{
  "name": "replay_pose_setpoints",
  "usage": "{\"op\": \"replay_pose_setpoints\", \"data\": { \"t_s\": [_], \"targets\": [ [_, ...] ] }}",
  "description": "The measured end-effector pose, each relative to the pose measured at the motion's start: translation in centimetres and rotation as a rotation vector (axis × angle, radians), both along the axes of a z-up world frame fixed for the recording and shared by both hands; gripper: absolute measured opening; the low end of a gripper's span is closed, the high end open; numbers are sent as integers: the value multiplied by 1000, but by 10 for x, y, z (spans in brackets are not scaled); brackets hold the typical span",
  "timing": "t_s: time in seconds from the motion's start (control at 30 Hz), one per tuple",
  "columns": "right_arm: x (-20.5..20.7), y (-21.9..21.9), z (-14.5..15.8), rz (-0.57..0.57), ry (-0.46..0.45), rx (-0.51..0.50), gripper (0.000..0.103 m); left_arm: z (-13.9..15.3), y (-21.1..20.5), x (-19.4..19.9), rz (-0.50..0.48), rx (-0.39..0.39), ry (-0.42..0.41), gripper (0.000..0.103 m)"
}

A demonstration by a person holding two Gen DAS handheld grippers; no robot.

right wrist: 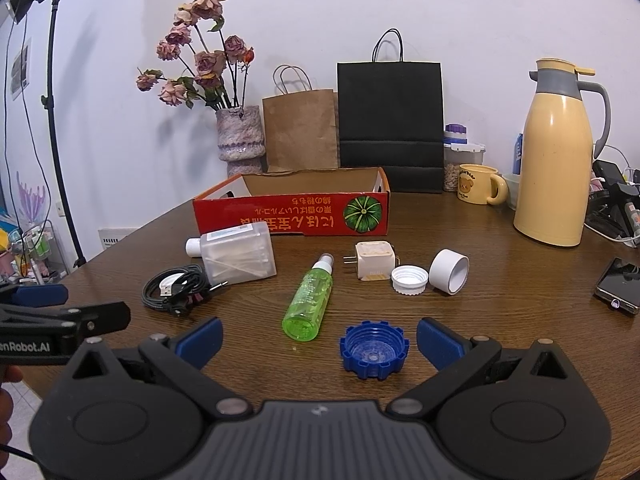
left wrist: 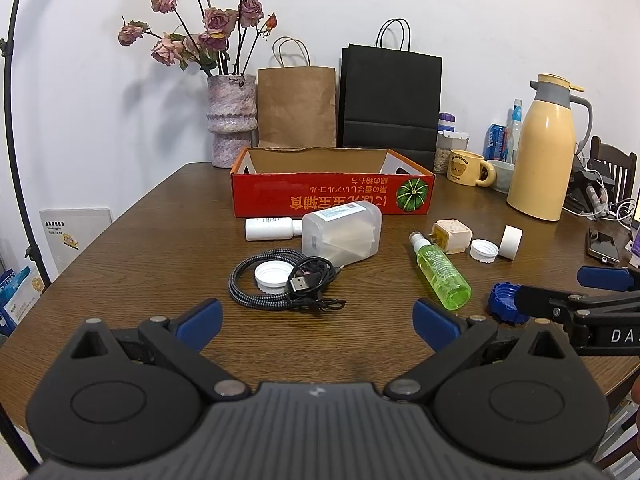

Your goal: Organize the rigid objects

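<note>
A red cardboard box (left wrist: 332,196) (right wrist: 292,216) stands open at the back of the wooden table. In front of it lie a clear plastic case (left wrist: 340,234) (right wrist: 238,258), a white bottle (left wrist: 270,229), coiled cables (left wrist: 280,280) (right wrist: 176,292) around a white cap (left wrist: 272,276), a green spray bottle (left wrist: 440,270) (right wrist: 310,300), a cream plug adapter (left wrist: 452,236) (right wrist: 374,266), a white cap (right wrist: 409,279), a white tube (right wrist: 450,271) and a blue cap (right wrist: 374,350). My left gripper (left wrist: 318,322) is open, near the cables. My right gripper (right wrist: 318,342) is open, with the blue cap between its fingers.
Along the wall stand a vase of dried roses (left wrist: 232,120), a brown paper bag (left wrist: 296,106) and a black bag (left wrist: 390,100). A yellow thermos (right wrist: 558,160), a bear mug (right wrist: 478,184) and a phone (right wrist: 618,286) occupy the right side.
</note>
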State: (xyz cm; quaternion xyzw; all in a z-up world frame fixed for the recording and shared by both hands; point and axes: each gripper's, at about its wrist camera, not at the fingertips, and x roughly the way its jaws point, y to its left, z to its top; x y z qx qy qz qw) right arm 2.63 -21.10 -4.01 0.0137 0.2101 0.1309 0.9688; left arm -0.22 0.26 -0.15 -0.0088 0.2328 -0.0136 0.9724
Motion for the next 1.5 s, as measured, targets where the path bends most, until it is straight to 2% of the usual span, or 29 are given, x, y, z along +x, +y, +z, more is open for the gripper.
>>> {"op": "replay_pose_setpoints", "data": {
  "t_s": [1.5],
  "targets": [
    [-3,6,6,4,-7,-2,103,-1,0,0,-2,-1,-1,103]
  ]
}}
